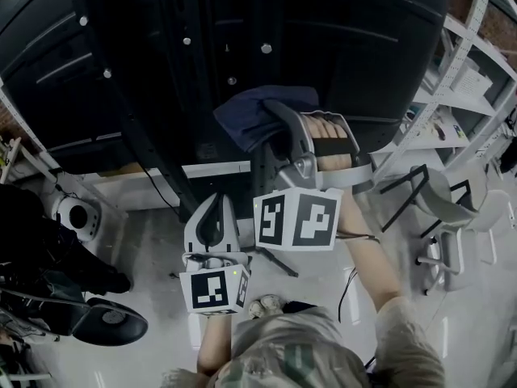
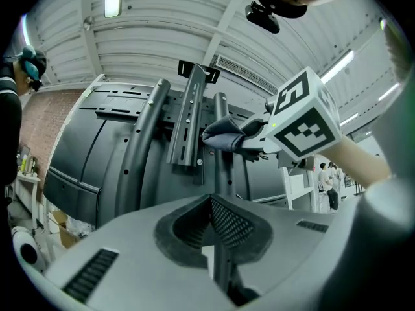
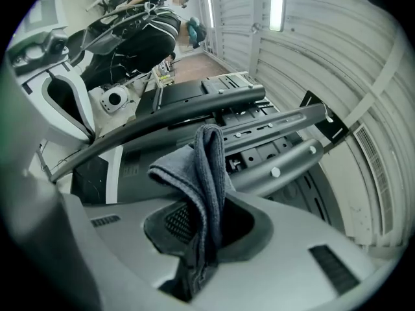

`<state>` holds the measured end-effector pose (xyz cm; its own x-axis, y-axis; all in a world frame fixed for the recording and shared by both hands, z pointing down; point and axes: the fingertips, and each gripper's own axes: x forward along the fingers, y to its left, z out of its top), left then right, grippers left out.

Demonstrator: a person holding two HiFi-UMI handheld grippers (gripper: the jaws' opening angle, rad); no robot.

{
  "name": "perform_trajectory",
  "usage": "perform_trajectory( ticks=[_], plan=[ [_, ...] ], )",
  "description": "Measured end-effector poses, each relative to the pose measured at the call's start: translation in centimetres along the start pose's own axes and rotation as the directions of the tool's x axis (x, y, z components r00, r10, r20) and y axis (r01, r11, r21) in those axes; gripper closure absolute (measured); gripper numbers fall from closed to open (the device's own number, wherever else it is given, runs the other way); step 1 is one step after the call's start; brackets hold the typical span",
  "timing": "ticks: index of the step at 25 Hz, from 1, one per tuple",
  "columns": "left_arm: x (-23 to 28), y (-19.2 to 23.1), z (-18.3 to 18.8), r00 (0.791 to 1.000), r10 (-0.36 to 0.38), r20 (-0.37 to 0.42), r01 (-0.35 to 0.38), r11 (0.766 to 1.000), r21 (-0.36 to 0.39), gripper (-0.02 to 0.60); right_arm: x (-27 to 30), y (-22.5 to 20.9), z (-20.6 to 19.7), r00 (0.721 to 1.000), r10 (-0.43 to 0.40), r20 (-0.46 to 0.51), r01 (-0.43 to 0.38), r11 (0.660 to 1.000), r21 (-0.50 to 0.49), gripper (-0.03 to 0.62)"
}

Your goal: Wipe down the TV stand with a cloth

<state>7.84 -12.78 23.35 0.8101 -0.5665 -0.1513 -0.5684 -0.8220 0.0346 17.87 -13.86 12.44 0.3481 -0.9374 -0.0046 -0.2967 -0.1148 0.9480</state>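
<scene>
Pinching the dark blue cloth (image 1: 246, 110) in the right tool (image 1: 275, 118): jaws pressed together on a fold, loose end bunched and draped over the front of the jaws in the right gripper view. Holds it at the lower middle of the black TV stand (image 1: 242, 31), against an upright tube (image 2: 220, 118), just beside the perforated mounting rail (image 2: 188, 118). Stand side in view: dark curved panels, round tubes, rows of screw heads.

Left tool (image 1: 212, 208) low and nearer the body, apart from the stand, pointing up at it. Jaws closed on each other, nothing between them.

Marker cube (image 1: 297, 219) on right tool; a second one on left tool, lower in the head view. Forearm (image 1: 371, 257) behind right tool.

White shelving (image 1: 472, 71) off to the right, grey stools (image 1: 440, 200) below it on the pale floor (image 1: 153, 241).
</scene>
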Motion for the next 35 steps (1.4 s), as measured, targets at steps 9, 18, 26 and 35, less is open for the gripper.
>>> perform_trajectory(
  ticks=[9,18,26,35],
  plan=[
    [0.3,0.2,-2.0,0.999,0.011,-0.05,-0.011,1.0,-0.003,0.566,-0.2,3.8,-1.4,0.997,0.082,0.0,-0.082,0.995,0.052,0.531],
    [0.8,1.1,-3.6,0.998,0.026,-0.063,-0.027,1.0,-0.013,0.566,-0.3,8.1,-2.8,0.988,0.152,0.001,-0.152,0.983,0.108,0.531],
    [0.7,1.2,-4.5,0.997,0.034,-0.074,-0.035,0.999,-0.02,0.565,-0.5,12.5,-4.4,0.97,0.242,-0.015,-0.238,0.962,0.137,0.531],
    [0.7,1.4,-6.6,0.993,0.035,-0.116,-0.041,0.998,-0.048,0.566,-0.6,18.4,-6.2,0.935,0.352,-0.038,-0.342,0.926,0.16,0.531]
  ],
)
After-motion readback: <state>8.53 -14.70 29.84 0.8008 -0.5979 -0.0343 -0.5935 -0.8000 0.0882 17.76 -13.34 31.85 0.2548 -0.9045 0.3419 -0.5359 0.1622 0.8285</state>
